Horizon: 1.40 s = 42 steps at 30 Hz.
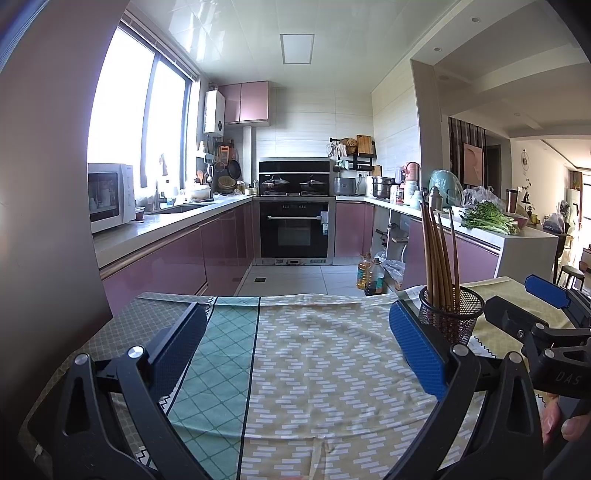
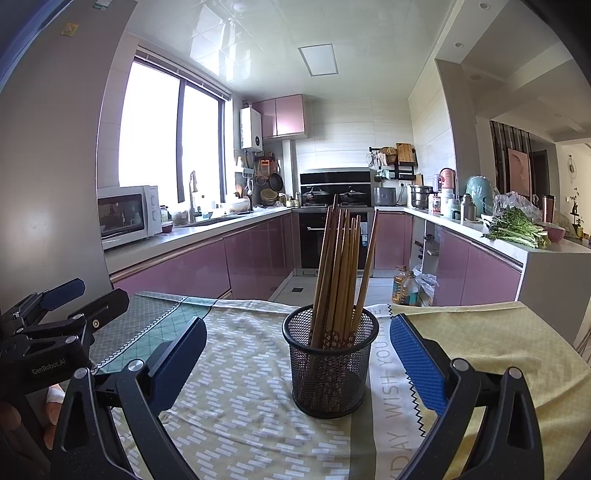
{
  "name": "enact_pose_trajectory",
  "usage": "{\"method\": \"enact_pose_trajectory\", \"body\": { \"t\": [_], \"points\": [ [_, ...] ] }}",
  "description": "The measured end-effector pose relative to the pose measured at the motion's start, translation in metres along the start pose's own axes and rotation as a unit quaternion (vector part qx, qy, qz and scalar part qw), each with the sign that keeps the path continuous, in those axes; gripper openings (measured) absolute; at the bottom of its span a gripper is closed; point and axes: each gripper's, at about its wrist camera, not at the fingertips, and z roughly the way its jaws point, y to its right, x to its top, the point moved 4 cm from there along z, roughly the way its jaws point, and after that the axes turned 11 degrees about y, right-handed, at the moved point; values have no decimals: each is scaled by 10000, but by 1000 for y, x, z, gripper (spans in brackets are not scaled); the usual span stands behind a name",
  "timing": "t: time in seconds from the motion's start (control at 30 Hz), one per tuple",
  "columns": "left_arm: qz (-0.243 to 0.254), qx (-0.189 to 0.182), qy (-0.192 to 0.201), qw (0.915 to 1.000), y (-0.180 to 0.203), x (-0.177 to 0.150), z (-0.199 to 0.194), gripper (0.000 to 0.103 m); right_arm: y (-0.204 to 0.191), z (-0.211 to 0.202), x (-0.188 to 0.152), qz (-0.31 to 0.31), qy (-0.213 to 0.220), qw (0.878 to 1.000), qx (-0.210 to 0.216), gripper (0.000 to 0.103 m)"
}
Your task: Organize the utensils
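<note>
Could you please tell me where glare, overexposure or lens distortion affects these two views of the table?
Left wrist view: the window is blown out white, and fisheye bends the wall at the left edge; the mesh holder stays sharp. Right wrist view: the window is again overexposed, the ceiling shows glare, and the chopsticks are crisp.

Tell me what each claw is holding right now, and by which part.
Nothing. The left claw and right claw are both open and empty; the chopsticks stand untouched in the mesh cup.
</note>
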Motion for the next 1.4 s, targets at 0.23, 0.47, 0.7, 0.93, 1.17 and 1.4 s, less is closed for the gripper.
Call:
{"method": "enact_pose_trajectory", "body": {
  "t": [0.23, 0.47, 0.7, 0.93, 1.17, 1.4],
  "points": [
    [-2, 0, -10, 10000, 2, 0, 1, 97, 0, 0, 0, 3, 1, 10000, 2, 96],
    [-19, 20, -21, 10000, 3, -1, 1, 97, 0, 0, 0, 6, 10, 10000, 4, 96],
    [-17, 12, -25, 10000, 2, -1, 2, 97, 0, 0, 0, 5, 3, 10000, 6, 96],
    [-31, 8, -30, 10000, 2, -1, 2, 97, 0, 0, 0, 3, -1, 10000, 8, 96],
    [-53, 0, -36, 10000, 2, -1, 3, 97, -1, 1, 1, 13, 10, 10000, 16, 96],
    [-92, -12, -57, 9999, 2, -1, 3, 97, -1, 2, 2, 9, 21, 10000, 33, 96]
  ]
}}
